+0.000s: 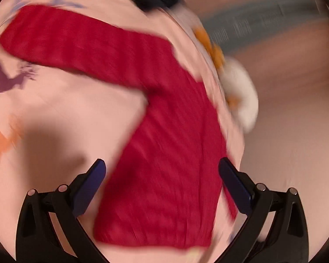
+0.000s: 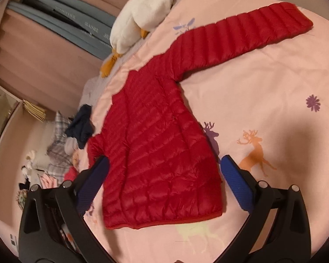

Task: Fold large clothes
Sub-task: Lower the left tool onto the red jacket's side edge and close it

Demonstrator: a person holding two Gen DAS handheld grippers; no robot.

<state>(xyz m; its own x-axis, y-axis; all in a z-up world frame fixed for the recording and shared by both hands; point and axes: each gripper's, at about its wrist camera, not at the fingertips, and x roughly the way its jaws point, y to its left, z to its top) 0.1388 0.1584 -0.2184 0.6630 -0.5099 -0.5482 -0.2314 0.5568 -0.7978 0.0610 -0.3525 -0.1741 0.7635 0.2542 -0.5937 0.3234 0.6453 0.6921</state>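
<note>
Red quilted jacket [image 2: 155, 144] lying flat on a pink deer-print bedspread [image 2: 263, 100] — long axis from hem at lower centre of the right wrist frame to collar at upper left; one sleeve [image 2: 243, 37] extends to the upper right. Left gripper [image 1: 162, 173] and right gripper [image 2: 164, 168] both spread wide, holding nothing, above the hem. White plush duck [image 2: 140, 15] at the bed's edge — left wrist view motion-blurred

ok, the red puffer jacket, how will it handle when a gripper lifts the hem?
The jacket is probably floppy: it lies limp on the bedspread, so it should drape. Its quilted, puffy panels suggest it is light for its size. The shiny shell may be slippery.
</note>
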